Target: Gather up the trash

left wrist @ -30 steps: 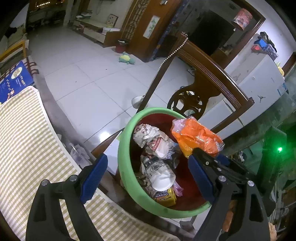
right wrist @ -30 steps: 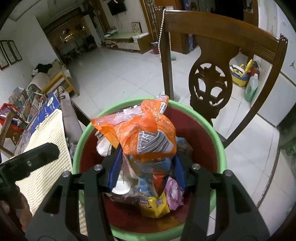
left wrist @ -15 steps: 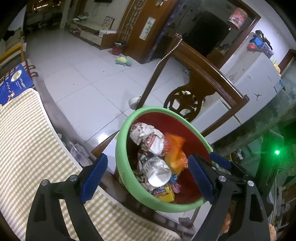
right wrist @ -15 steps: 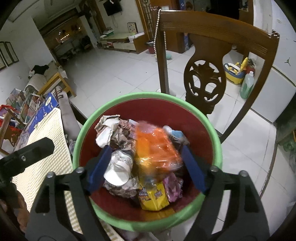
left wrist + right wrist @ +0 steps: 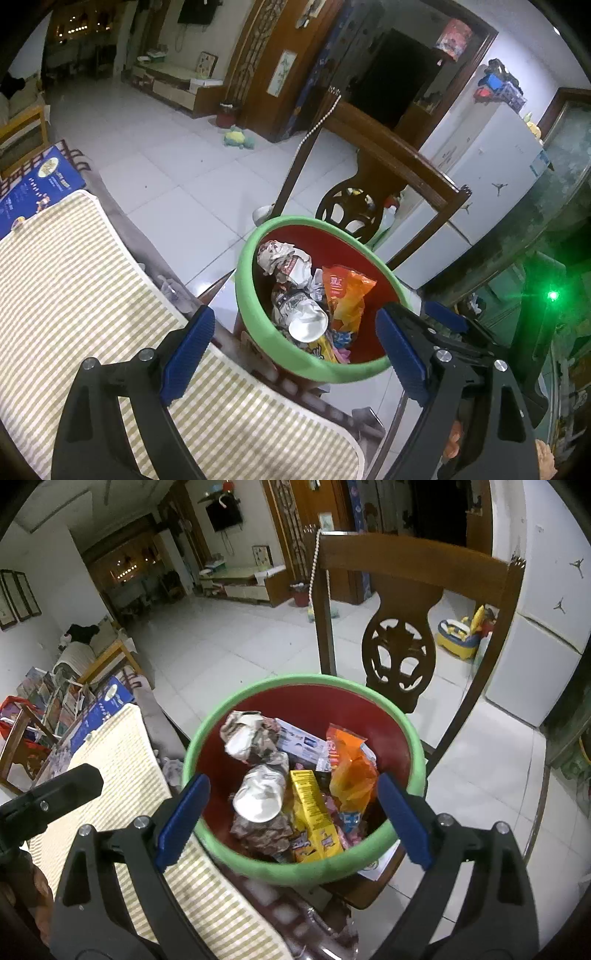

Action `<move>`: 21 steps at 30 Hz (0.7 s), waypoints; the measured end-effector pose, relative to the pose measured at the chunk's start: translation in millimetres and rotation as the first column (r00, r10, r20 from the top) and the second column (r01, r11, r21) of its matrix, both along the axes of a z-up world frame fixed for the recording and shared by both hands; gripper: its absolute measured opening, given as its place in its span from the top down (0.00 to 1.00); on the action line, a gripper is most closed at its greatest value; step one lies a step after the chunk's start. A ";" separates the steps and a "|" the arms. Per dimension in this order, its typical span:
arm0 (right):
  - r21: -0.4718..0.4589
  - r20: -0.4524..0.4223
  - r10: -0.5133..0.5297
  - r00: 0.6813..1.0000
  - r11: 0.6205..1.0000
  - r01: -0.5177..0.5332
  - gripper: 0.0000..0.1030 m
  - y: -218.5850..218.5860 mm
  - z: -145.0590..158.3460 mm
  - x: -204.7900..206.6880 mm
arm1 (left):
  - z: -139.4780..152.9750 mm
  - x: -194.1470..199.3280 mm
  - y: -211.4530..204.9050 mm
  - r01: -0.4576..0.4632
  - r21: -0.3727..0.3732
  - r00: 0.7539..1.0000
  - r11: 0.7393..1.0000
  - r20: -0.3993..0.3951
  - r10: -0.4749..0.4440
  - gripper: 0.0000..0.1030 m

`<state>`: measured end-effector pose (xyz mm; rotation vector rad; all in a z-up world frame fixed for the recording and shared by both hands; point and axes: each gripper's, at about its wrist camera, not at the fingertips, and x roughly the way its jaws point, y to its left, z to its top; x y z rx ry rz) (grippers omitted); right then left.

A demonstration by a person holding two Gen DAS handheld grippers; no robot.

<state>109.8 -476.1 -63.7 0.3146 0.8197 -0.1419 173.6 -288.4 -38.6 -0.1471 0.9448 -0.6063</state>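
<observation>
The right tool (image 5: 291, 812) has just been spreading its blue pads (image 5: 183, 818), and they now stand wide apart with nothing between them; it hangs above the bin, tipped down toward it. The left tool (image 5: 291, 354) is likewise spread wide and empty, hovering over the corner of the counter (image 5: 74, 288) nearest the bin.

Below them sits the bin (image 5: 258, 866), red inside with a green rim, just off the counter's edge and resting on the seat of a dark wooden chair (image 5: 406, 576). The orange snack bag (image 5: 351, 771) lies loose inside the bin, toward its right side, on top of the other rubbish. Beside it are a yellow wrapper (image 5: 314, 812), a crushed white cup (image 5: 258, 801) and crumpled paper (image 5: 247, 734).

The counter wears a yellow-and-white striped cloth (image 5: 55, 295). At its far corner lies a blue box (image 5: 37, 188). Beyond the chair stretch a pale tiled floor (image 5: 147, 162) and a white fridge (image 5: 491, 177).
</observation>
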 end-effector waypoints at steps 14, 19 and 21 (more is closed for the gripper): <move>-0.110 0.245 0.122 0.962 0.989 -0.097 0.05 103.8 72.8 -63.7 | 77.7 -84.5 113.3 -0.208 0.041 0.924 0.977 0.334 0.183 0.08; -0.192 0.482 0.093 0.871 0.981 0.002 0.05 149.0 107.4 -101.6 | 111.4 -120.8 160.9 -0.361 0.046 0.832 0.931 0.467 0.299 0.08; -0.205 0.540 0.116 0.834 0.979 -0.003 0.05 162.1 112.4 -113.2 | 124.1 -135.1 182.4 -0.414 0.020 0.789 0.910 0.506 0.348 0.08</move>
